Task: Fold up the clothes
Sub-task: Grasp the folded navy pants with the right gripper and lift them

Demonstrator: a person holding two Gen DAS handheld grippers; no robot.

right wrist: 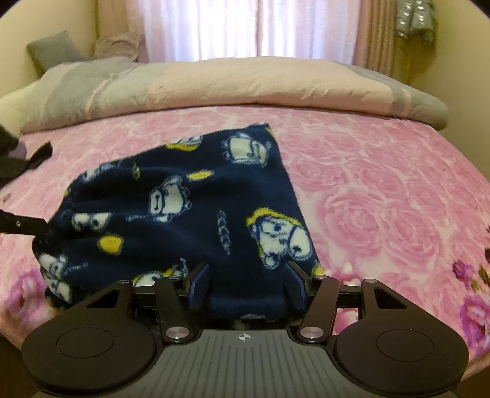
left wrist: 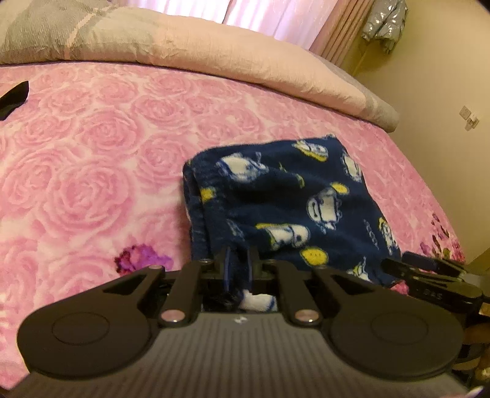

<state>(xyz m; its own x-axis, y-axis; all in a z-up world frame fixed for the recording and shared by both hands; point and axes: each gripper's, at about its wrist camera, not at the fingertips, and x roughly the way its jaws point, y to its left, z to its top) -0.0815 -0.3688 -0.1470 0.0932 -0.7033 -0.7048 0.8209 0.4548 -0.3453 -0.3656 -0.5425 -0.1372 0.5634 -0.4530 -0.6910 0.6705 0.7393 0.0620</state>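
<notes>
Two grippers meet one garment: your navy fleece garment [left wrist: 294, 208], printed with white cartoon monkeys and yellow blobs, lies folded on the pink rose-patterned blanket [left wrist: 92, 171], near the blanket's front edge. Your left gripper [left wrist: 239, 260] has its jaws drawn narrow, with a fold of the fleece standing between them at the garment's near left corner; whether the pads really press the cloth you cannot tell from here. Your right gripper [right wrist: 246, 275] holds its jaws about half apart, a flat band of the fleece lying between them, and the pads show no pinch on it. Behind the garment a rolled grey and cream duvet [right wrist: 245, 85] runs across the bed, with pale curtains [right wrist: 245, 27] beyond it. A black object [left wrist: 15, 98] sits at the blanket's far left, well apart from the fleece. From the right wrist view you see the garment's whole spread, its far corner and a grey pillow [right wrist: 52, 49]; the left wrist view alone shows the stacked edges on the fleece's left side and a wall socket [left wrist: 468, 118].
</notes>
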